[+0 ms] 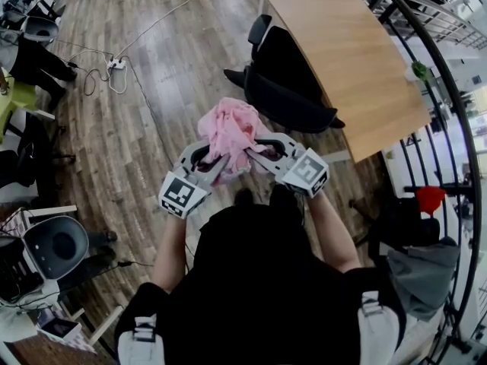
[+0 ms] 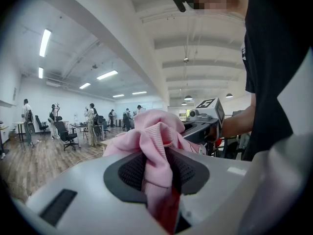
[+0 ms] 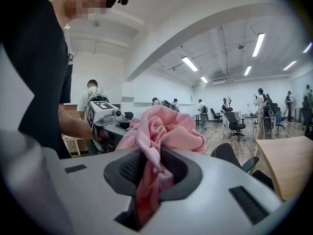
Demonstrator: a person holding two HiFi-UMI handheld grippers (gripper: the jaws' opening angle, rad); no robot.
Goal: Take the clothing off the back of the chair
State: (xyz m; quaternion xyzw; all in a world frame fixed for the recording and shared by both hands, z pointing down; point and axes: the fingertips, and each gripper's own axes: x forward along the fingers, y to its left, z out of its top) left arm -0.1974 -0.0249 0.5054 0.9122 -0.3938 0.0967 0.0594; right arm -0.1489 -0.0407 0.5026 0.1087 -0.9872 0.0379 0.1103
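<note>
A bunched pink knit garment (image 1: 230, 134) hangs in the air between both grippers, in front of the person's chest. My left gripper (image 1: 219, 166) is shut on its left part, and pink fabric (image 2: 157, 155) fills the space between the jaws. From the other side my right gripper (image 1: 253, 157) is shut on the same garment (image 3: 157, 146). The black office chair (image 1: 283, 90) stands just beyond, at the wooden table (image 1: 342, 44); its back is bare. The two grippers face each other closely, each seeing the other's marker cube.
A cable and power strip (image 1: 116, 65) lie on the wood floor to the upper left. A grey chair (image 1: 57, 243) stands at lower left. A black railing (image 1: 449, 112) runs along the right. Several people stand at far desks (image 2: 58, 121).
</note>
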